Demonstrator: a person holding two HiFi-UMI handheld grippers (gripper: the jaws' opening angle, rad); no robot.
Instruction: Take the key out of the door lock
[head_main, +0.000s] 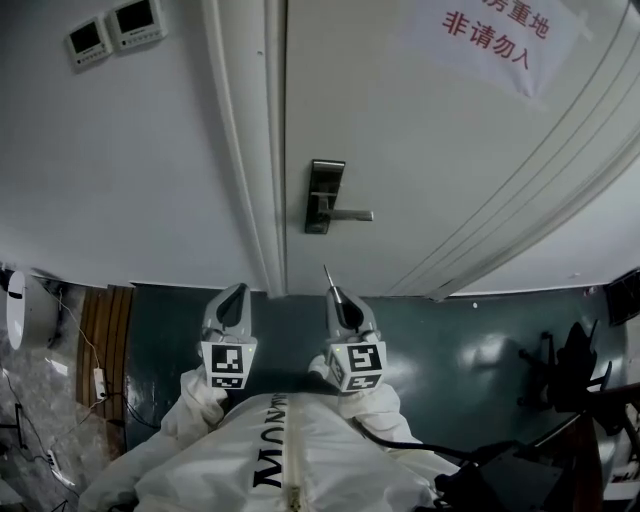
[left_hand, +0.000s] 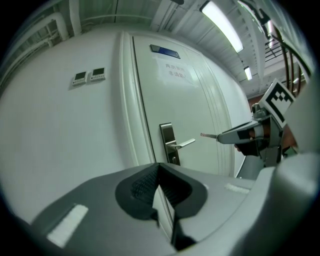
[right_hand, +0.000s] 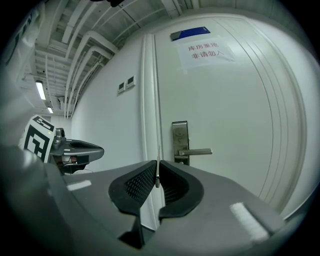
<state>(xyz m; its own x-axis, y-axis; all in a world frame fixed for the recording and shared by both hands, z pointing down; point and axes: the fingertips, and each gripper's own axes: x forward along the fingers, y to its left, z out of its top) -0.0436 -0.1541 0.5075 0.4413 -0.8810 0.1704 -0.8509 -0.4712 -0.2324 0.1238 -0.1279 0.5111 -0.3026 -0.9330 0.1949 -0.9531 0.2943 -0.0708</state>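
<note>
Head view: pinching the key (head_main: 328, 277) in the right gripper (head_main: 337, 296), well clear of the door lock (head_main: 322, 197). Holding its long axis in line with the jaws, tip pointing toward the door (head_main: 420, 150). Clamping the right jaws almost together on its thin end. Hovering the left gripper (head_main: 235, 295) alongside, jaws closed on nothing.

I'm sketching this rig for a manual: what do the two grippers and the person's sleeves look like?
Both the left gripper and right gripper are grey tapered shells with black ribbed pads, each carrying a cube of black-and-white square markers. The sleeves are white.
</note>
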